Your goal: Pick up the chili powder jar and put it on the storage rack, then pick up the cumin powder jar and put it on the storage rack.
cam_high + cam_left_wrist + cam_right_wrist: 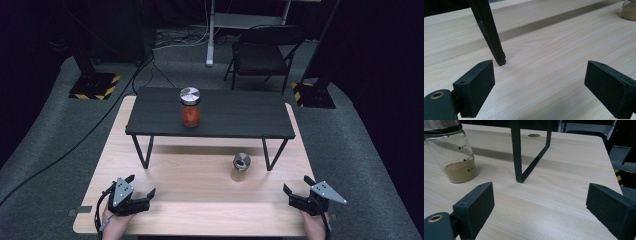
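Both grippers are held low over the near edge of the wooden table (pixel 200 200), the left gripper (pixel 141 188) and the right gripper (pixel 296 185) each with jaws spread wide and nothing between them. Nearest the right gripper, a small jar of tan powder (pixel 241 167) is stood upright, just in front of the black shelf (pixel 235 115), on which a red-filled jar (pixel 190 107) is placed.

A black riser (pixel 235 112) stood on the wooden table (pixel 200 200) — a red-filled jar (pixel 190 107) on top. Behind, on grey carpet (pixel 45 150), a folding chair (pixel 262 50).
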`<state>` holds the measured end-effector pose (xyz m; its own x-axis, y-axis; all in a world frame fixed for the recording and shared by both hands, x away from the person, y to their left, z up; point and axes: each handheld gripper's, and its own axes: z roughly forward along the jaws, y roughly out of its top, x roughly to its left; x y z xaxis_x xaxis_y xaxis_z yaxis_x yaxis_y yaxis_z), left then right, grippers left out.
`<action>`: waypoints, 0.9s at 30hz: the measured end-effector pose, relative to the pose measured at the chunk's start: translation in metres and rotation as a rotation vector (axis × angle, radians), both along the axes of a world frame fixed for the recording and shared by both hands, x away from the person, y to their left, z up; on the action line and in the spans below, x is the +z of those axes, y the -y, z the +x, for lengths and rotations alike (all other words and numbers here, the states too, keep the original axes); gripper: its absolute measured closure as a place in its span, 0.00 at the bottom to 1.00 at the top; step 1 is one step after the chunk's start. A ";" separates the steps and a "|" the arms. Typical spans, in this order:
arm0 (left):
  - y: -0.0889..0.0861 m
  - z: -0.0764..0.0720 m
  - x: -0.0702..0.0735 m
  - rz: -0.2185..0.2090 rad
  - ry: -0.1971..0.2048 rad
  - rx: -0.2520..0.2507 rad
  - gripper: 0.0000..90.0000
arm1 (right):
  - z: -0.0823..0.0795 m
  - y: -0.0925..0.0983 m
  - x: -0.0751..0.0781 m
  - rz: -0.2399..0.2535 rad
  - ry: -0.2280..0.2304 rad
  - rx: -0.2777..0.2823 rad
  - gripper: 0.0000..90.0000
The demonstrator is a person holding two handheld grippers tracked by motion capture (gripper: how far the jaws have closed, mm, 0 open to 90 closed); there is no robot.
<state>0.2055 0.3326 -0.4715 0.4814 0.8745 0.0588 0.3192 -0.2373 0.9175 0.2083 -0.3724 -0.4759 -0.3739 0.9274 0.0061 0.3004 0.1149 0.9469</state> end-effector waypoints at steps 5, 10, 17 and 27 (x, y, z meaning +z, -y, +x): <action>0.000 0.000 0.000 -0.002 0.000 0.000 0.10 | 0.000 0.000 0.000 0.000 -0.001 0.001 0.08; 0.000 0.000 0.000 -0.003 0.000 0.001 0.10 | 0.000 0.000 0.000 0.000 -0.002 0.002 0.08; -0.001 0.000 0.000 -0.005 0.002 0.001 0.10 | 0.002 0.002 -0.001 0.015 -0.001 0.016 0.07; 0.000 0.000 0.000 -0.002 -0.003 0.002 0.10 | 0.006 0.005 -0.003 0.041 0.005 0.074 0.06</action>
